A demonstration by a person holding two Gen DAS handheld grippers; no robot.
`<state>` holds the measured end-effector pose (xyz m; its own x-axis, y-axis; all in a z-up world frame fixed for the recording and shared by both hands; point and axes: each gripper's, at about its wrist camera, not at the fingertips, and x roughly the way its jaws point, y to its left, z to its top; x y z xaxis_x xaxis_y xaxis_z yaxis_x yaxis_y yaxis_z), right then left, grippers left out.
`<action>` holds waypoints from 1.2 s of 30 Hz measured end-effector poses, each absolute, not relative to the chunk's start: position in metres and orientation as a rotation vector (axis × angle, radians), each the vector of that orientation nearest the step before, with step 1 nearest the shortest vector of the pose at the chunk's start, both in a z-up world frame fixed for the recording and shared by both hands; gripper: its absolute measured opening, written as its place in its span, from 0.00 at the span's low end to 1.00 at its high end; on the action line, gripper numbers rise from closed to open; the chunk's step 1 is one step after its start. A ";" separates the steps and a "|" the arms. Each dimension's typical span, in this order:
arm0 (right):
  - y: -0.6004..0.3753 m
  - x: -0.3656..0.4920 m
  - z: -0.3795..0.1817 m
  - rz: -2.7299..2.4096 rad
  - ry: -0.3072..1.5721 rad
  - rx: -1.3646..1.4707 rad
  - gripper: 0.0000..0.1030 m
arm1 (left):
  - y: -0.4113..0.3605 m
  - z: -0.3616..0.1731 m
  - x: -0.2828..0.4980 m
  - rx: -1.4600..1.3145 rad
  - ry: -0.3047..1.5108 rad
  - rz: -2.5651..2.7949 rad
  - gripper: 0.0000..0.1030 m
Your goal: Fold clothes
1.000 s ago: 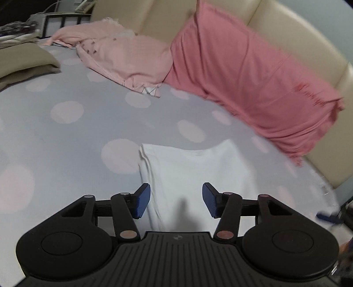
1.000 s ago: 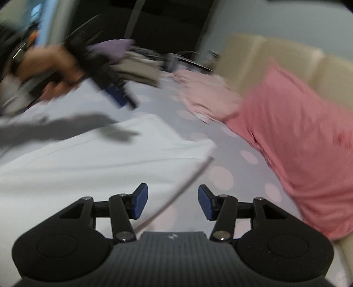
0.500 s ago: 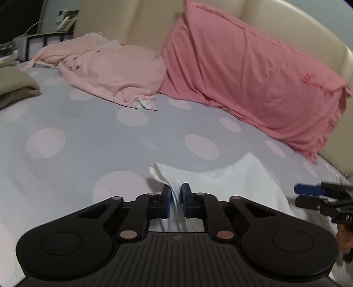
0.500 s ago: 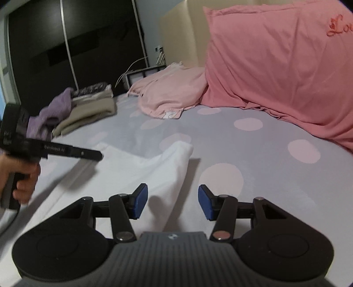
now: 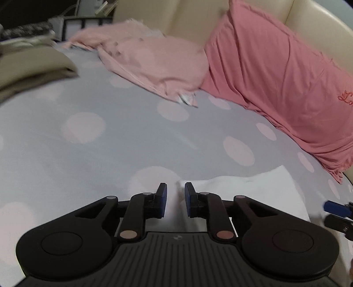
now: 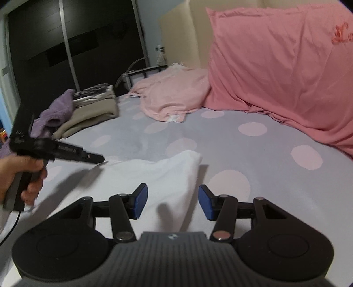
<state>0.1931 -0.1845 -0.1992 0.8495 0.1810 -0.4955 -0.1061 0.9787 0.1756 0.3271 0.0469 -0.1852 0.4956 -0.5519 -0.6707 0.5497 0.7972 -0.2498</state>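
Note:
A white garment point(image 5: 253, 194) lies folded on the dotted bedsheet point(image 5: 110, 143). My left gripper point(image 5: 175, 198) sits at its far left corner. Its jaws are opening, and a raised bit of white cloth stands in the narrow gap without being pinched. The right wrist view shows the same gripper point(image 6: 97, 157) in a hand, its tip at the garment's point(image 6: 158, 174) left edge. My right gripper point(image 6: 172, 203) is open low over the garment's right folded edge, which runs between the fingers untouched. In the left wrist view its blue tips point(image 5: 337, 212) show at the right edge.
A large pink pillow point(image 6: 275, 66) leans on the cream headboard point(image 5: 187, 19). A crumpled light pink garment point(image 6: 172, 97) lies beside it. A stack of folded clothes point(image 6: 92, 110) with a purple piece point(image 6: 57, 110) sits at the bed's far left.
The left gripper closed on the white garment's corner, then parted its jaws again. The right gripper rolled level and settled over the garment's right edge.

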 end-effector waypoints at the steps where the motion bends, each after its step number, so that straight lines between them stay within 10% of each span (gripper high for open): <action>1: -0.181 0.181 -0.193 0.168 0.530 0.114 0.53 | 0.054 -0.178 0.319 0.012 0.800 -0.670 0.14; 7: -0.140 0.068 -0.163 0.319 0.496 -0.211 0.53 | 0.097 -0.133 0.182 0.210 0.606 -0.898 0.49; 20: -0.029 -0.163 -0.210 0.552 0.495 -0.849 0.54 | 0.138 -0.184 -0.116 0.871 0.307 -1.331 0.49; 36: 0.005 -0.191 -0.253 0.467 0.505 -1.051 0.54 | 0.132 -0.253 -0.150 1.386 0.070 -1.119 0.44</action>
<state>-0.1914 0.0048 -0.2534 0.7929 0.1207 -0.5972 -0.5858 0.4209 -0.6926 -0.1501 0.1319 -0.2527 0.5212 -0.5764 -0.6294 0.6508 -0.2087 0.7300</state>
